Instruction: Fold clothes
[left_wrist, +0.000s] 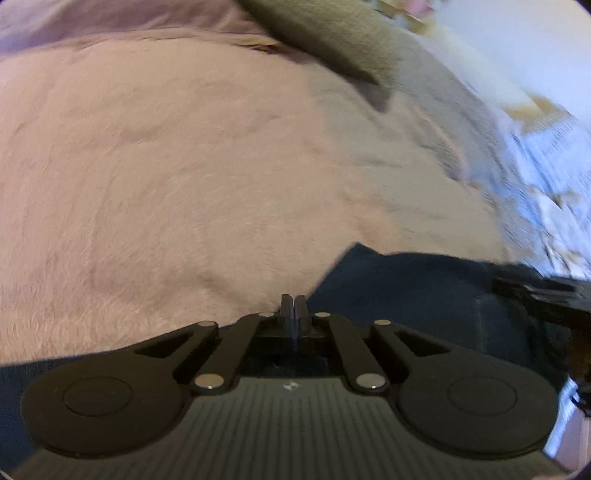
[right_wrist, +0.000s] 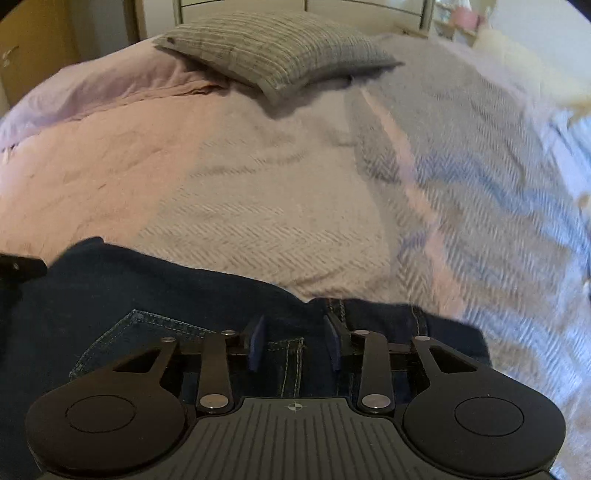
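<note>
Where the dark blue jeans (right_wrist: 155, 295) lie spread across the near part of the bed, both grippers point down over the denim. The right gripper (right_wrist: 295, 341) has its jaws partly apart; its blue pads (right_wrist: 256, 343) stand either side of a stitched seam without pressing on it, and a stitched back pocket (right_wrist: 122, 339) lies just left of them. The left gripper (left_wrist: 293, 314) has its jaws closed together at the edge of the jeans (left_wrist: 406, 295), where the denim meets the pink bedspread (left_wrist: 166, 166); whether any cloth is pinched between the pads cannot be told. The bedspread (right_wrist: 92, 166) covers the left of the bed, and a pale herringbone blanket (right_wrist: 277, 221) lies over the middle and right. A grey striped pillow (right_wrist: 273, 48) rests at the far end, its corner overlapping the blanket. In the left wrist view the right gripper (left_wrist: 546, 295) shows at the right edge, above the denim.
</note>
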